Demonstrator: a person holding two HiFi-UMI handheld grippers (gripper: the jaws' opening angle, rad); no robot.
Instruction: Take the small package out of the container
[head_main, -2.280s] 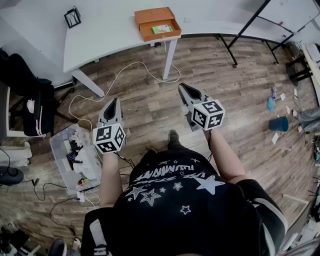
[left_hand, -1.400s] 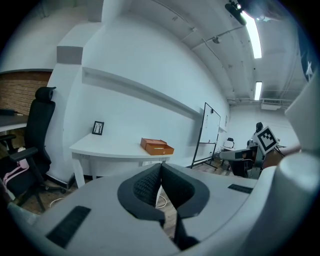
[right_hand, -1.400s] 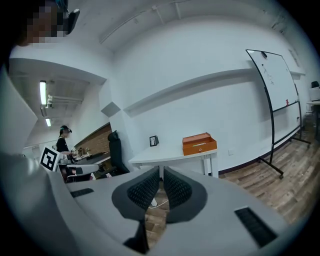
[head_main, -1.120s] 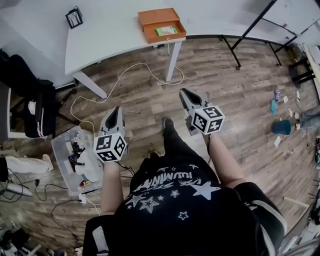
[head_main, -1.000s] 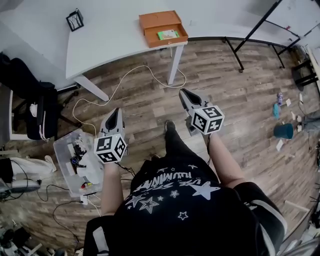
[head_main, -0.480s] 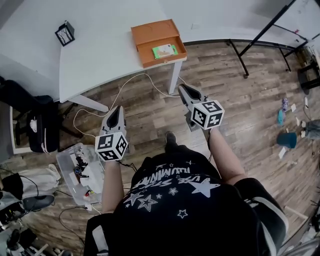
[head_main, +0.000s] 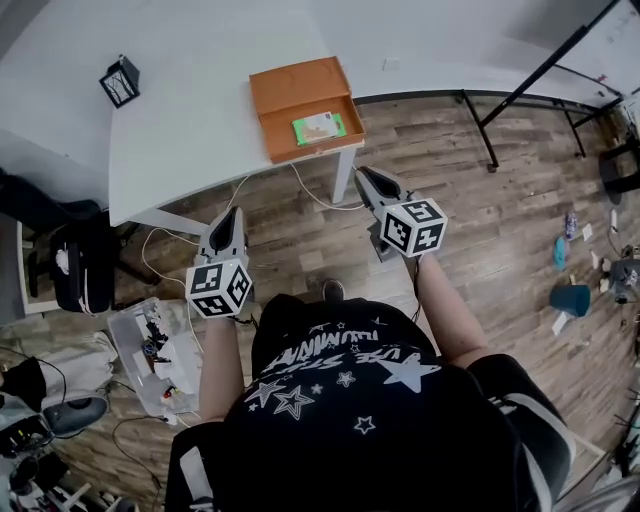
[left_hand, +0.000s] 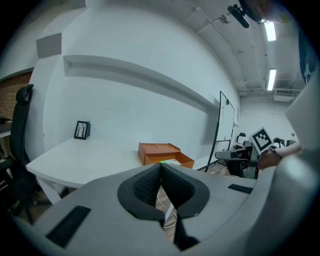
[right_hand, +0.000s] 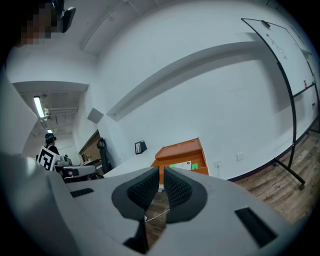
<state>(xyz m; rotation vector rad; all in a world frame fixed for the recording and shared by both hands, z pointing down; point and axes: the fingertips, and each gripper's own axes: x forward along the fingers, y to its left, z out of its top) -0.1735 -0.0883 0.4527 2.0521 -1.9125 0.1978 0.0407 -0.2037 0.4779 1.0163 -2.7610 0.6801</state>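
At the far left of the table (head_main: 190, 130) stands a small black frame (head_main: 119, 82), well apart from our work. Our left gripper (head_main: 231, 214) hangs over the floor, short of the table's near edge, its jaws pressed together with nothing between them.

Further right, at the table's near corner, sits the orange container (head_main: 298, 88). Its far half is a flat panel, perhaps a lid folded back. The small package (head_main: 319, 128), white and green, lies flat in the open near half, untouched. Our right gripper (head_main: 364, 177) hovers just off that corner, to the right of the container, jaws drawn to a thin slit and empty.

We judge the task barely begun: we are on the approach, and neither gripper has reached the container. Nearly all of it is left: come in over the tray, open one gripper, close on the package, and lift it clear of the walls.
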